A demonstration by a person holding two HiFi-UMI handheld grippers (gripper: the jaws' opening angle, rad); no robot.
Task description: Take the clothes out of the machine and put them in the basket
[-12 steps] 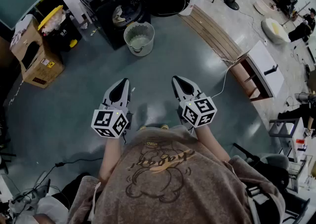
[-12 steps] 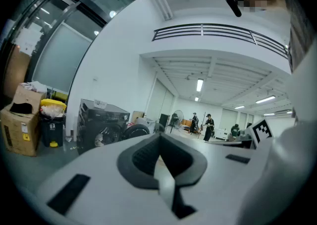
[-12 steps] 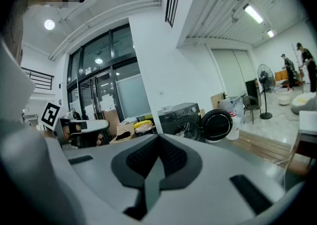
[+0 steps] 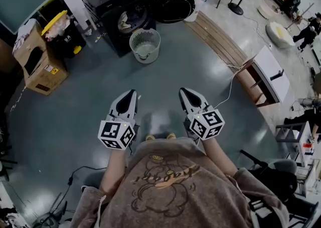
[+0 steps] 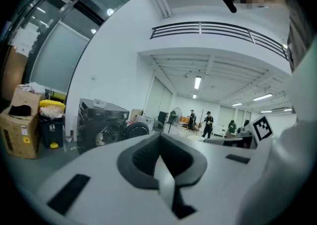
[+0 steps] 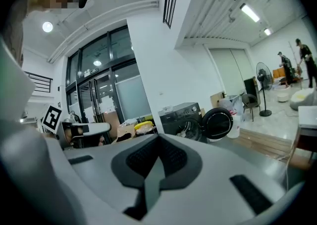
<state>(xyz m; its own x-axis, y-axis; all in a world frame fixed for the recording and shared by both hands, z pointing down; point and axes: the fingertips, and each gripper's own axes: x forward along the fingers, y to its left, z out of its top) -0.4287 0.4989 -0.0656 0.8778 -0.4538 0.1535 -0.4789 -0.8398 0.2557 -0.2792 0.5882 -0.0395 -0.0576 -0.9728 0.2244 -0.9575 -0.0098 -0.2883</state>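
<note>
A black washing machine (image 4: 120, 13) stands at the far side of the floor with its round door (image 4: 173, 6) swung open to the right. Light clothes (image 4: 125, 21) show in its drum. A pale round basket (image 4: 145, 45) sits on the floor in front of it, with something light at its bottom. My left gripper (image 4: 131, 94) and right gripper (image 4: 183, 91) hover side by side near my body, well short of the basket, both shut and empty. The left gripper view has the machine (image 5: 101, 125) far off beyond the left gripper (image 5: 159, 140). The right gripper view shows it (image 6: 183, 117) past the right gripper (image 6: 158, 140).
A cardboard box (image 4: 37, 66) and a yellow-lidded bin (image 4: 57, 26) stand left of the machine. A wooden platform (image 4: 220, 41) and a white low cabinet (image 4: 266, 74) with a cable lie to the right. People (image 5: 208, 122) stand far back in the hall.
The machine and basket sit slightly lower and nearer in the head view, and both grippers have shifted a little right. Both stay shut and empty.
</note>
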